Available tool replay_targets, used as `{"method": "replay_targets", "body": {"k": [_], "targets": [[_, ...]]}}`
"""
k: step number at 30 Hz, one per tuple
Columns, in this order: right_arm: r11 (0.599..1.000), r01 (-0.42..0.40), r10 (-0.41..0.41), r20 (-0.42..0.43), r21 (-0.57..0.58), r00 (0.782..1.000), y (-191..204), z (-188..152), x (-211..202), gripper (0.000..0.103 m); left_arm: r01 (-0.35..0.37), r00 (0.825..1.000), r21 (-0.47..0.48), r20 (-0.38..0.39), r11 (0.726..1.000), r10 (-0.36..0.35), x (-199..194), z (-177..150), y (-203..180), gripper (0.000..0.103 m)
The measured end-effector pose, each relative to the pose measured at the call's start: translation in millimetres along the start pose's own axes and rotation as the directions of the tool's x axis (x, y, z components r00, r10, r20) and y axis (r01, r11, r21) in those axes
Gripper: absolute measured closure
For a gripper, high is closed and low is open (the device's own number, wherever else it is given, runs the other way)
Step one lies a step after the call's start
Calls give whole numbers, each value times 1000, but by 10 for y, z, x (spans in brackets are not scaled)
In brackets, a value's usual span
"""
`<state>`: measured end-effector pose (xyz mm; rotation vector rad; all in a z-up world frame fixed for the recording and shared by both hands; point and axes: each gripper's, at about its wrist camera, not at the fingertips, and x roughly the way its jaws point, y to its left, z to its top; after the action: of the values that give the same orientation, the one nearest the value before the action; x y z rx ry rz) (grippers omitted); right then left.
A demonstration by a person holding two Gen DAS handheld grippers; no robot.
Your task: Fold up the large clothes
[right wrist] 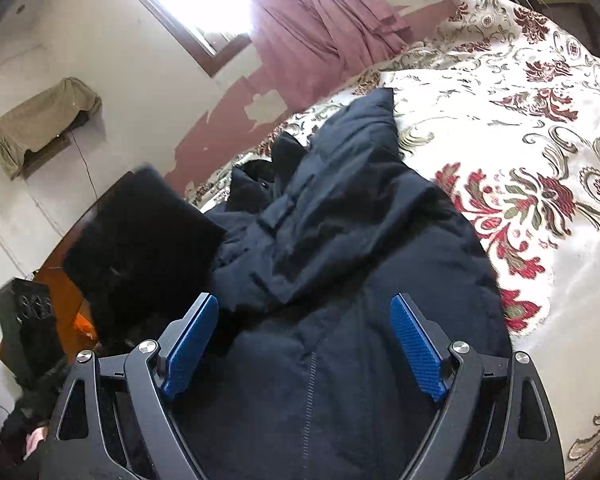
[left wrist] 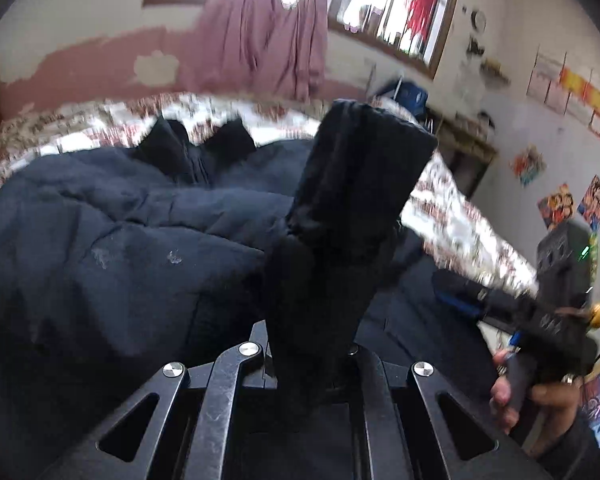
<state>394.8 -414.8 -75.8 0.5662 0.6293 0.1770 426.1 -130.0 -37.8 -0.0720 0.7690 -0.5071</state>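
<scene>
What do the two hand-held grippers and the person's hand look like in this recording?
The right hand-held gripper has a black metal linkage frame with triangular cut-outs, silver round pivot bolts and blue textured finger pads. The left hand-held gripper shows the same black frame and silver bolts. From the left view, the right unit carries a black box with a green light and a gold knob; the bare hand wears a dark sleeve.

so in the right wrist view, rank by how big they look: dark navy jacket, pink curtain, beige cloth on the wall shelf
1. Dark navy padded jacket, though it lies nearest the camera
2. Pink curtain
3. Beige cloth draped over the wall shelf
</scene>
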Motion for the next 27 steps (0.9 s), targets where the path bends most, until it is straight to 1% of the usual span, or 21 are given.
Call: {"method": "replay_targets", "body": {"k": [1,3,5,6,7,8,9,10,11,12,14,16,18,19,20,21,23,24,25,27], "targets": [[1000,-11,11,-8,11,1000,-38,0,26,18,-5,1000,-2,-18,1000,5,78,-4,-81,94],[998,-43,44,-10,37,999,-109,-8,24,18,-24,998,-23,-65,999,22,183,-124,-36,94],[993,-94,95,-2,73,995,-169,4,45,16,-21,994,-35,-109,999,17,269,-134,-117,89],[990,-112,112,1,84,994,-193,-6,38,14,4,992,-46,-126,999,-9,293,-147,-122,83],[985,-140,140,10,101,990,-219,3,52,13,29,992,-54,-125,998,-35,284,-161,-131,76],[982,-154,153,14,107,988,-228,-9,58,13,47,991,-52,-121,998,-53,265,-181,-152,71],[978,-173,172,18,114,985,-235,0,86,12,58,991,-49,-119,997,-63,242,-195,-160,54],[976,-182,182,17,117,983,-238,-6,104,11,81,990,-42,-113,996,-85,196,-229,-180,29],[975,-187,187,14,118,982,-235,-11,133,11,84,991,-35,-100,996,-87,150,-266,-194,21],[975,-190,190,9,115,982,-251,-26,119,11,77,993,-22,-86,997,-79,122,-282,-223,19],[978,-182,184,-8,101,983,-227,-35,180,10,82,993,3,-90,997,-81,62,-324,-255,19],[984,-163,165,-23,76,986,-187,-51,181,10,70,993,-10,-93,997,-71,4,-361,-218,19],[993,-115,116,-42,20,992,-114,-60,199,11,74,994,-48,-83,996,-78,-65,-375,-156,19],[996,-84,84,-42,-3,996,-93,-91,157,11,68,994,-59,-76,996,-73,-43,-340,-134,19],[998,-48,47,-36,-32,998,-28,-116,177,11,54,996,-75,-63,996,-58,-130,-365,-80,19],[998,-38,37,-34,-44,999,9,-130,166,11,45,997,-82,-53,996,-49,-153,-349,-35,19],[998,-48,46,-44,-49,998,64,-134,181,11,-2,1000,-93,-22,996,-1,-304,-350,73,19],[997,-66,64,-48,-42,997,77,-133,178,11,-40,999,-97,-6,994,40,-372,-338,138,18],[996,-91,89,-51,-25,995,78,-136,181,11,-67,998,-102,7,993,68,-406,-318,192,17],[994,-109,109,-69,5,992,61,-151,209,12,-139,989,-133,38,981,145,-567,-305,383,15]]}}
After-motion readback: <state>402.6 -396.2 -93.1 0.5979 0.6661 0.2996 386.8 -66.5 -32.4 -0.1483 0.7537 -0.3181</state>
